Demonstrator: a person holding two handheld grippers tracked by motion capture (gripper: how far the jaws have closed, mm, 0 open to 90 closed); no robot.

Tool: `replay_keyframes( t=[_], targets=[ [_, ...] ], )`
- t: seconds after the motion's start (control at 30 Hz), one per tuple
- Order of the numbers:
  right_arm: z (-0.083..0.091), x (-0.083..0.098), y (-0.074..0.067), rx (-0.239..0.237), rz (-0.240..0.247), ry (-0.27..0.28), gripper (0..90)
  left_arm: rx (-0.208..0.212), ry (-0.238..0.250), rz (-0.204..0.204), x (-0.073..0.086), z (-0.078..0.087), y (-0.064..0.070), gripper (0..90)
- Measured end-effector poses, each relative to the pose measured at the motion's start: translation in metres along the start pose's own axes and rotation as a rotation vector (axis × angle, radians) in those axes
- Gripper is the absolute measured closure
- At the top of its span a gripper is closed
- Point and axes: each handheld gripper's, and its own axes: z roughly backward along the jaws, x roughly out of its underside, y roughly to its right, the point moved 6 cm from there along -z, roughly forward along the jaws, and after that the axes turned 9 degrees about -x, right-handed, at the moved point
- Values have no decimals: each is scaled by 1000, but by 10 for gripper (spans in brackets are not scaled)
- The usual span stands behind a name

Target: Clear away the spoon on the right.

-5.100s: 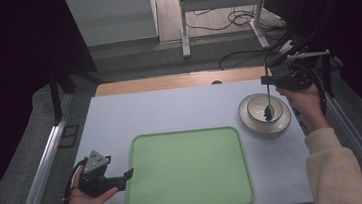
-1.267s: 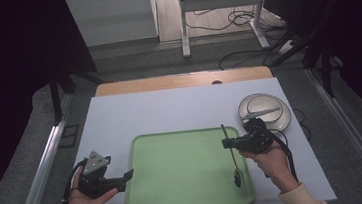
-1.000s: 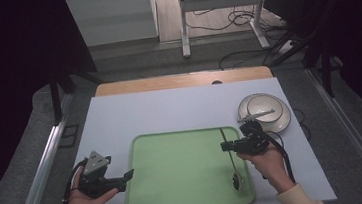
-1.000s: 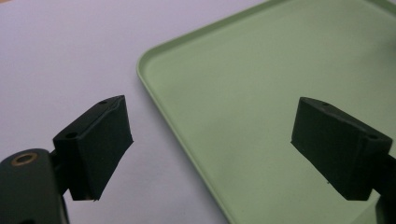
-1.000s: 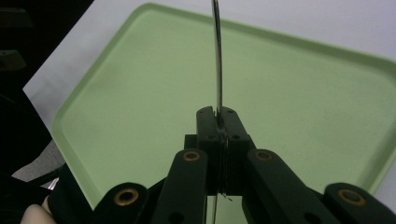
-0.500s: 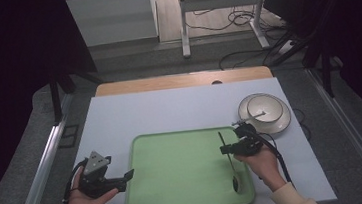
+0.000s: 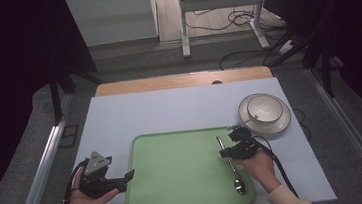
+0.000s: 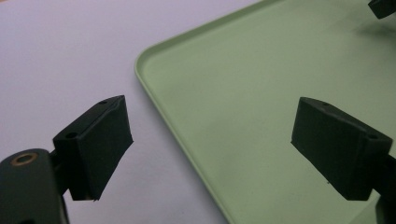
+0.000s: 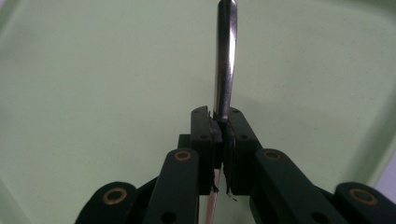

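Spoon [image 7: 232, 165]: lowered onto tray [image 7: 175, 168] since before, at 4 o'clock, near right rim.
Right claw [image 7: 228, 152]: gripping handle, jaws just easing apart.
Left claw [image 7: 128, 176]: gaping, empty, over tray's left edge.

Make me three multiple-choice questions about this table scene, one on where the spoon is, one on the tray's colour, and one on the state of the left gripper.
1. Where does the spoon lie?
A. in the bowl
B. on the tray
C. on the floor

2. What colour is the tray?
A. green
B. red
C. black

3. How do the left gripper's jaws stand?
A. shut on a spoon
B. shut on a cup
C. open, empty

Answers: 1 B, its bowl end rests near the tray's right edge. 2 A, pale green in all views. 3 C, the left gripper view shows a wide gap, nothing between.
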Motion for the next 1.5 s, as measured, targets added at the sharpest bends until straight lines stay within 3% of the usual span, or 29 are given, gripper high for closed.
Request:
replay_keyframes(
  t=[0.27,0.4,0.5,0.57,0.7,0.83,1.1,1.3,1.5],
  targets=[
    [-4,2,0,25,21,-15,787,0,-1,3,0,0,0,119],
    [-4,1,-1,59,63,-7,517,0,-1,1,0,0,-1,119],
    [-1,-1,-2,63,67,13,381,-1,0,0,0,0,-1,119],
    [1,-2,-2,104,88,29,322,0,0,1,0,0,-1,119],
    [3,-4,-3,117,115,52,265,0,0,0,0,0,-1,119],
    [6,-5,-6,125,150,85,229,-2,3,1,0,0,-1,119],
    [23,-12,-14,47,212,202,219,1,8,13,-3,-1,-3,119],
    [42,-14,-16,15,263,271,219,-14,12,24,0,1,-8,119],
    [55,-13,-13,-25,256,310,217,-17,18,16,-3,-2,-6,119]
  ],
)
